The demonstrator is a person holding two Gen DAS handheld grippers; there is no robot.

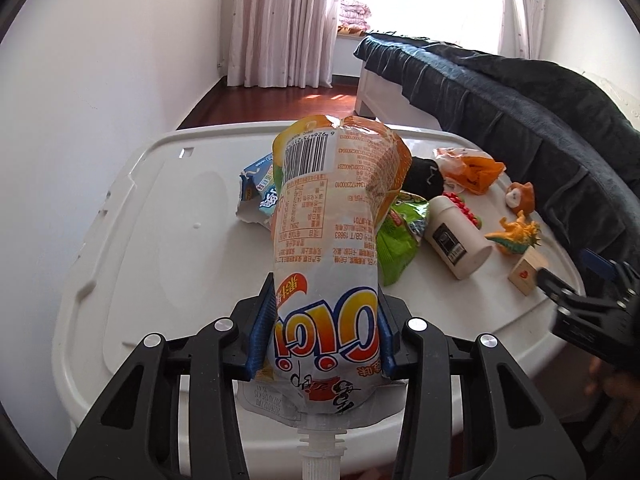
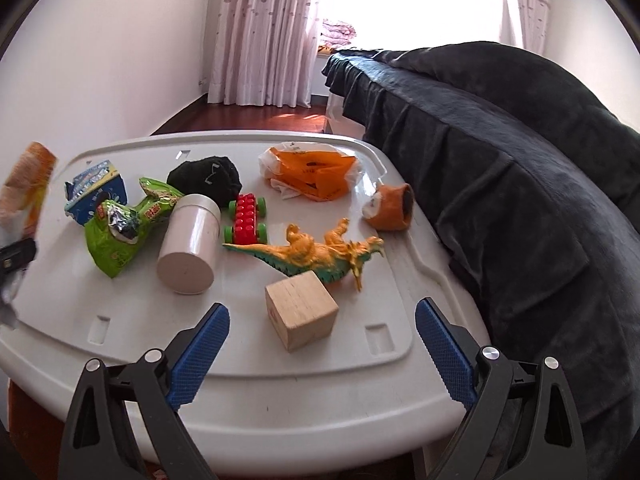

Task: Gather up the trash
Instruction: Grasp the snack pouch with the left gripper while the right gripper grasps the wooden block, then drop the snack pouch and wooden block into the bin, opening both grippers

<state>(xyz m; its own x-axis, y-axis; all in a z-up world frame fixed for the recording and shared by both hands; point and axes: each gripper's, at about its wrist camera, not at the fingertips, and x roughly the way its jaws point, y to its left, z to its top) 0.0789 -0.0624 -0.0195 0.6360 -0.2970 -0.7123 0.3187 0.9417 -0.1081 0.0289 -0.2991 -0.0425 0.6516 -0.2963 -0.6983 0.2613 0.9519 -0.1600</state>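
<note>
My left gripper is shut on an orange-and-white drink pouch, held upright above the white table; the pouch also shows at the left edge of the right wrist view. My right gripper is open and empty over the table's near edge, just before a wooden cube. On the table lie a green snack wrapper, a blue torn wrapper and an orange plastic bag.
Also on the table: a white jar on its side, a red toy brick car, an orange dinosaur, a black cloth and an orange toy. A dark-covered bed runs along the right.
</note>
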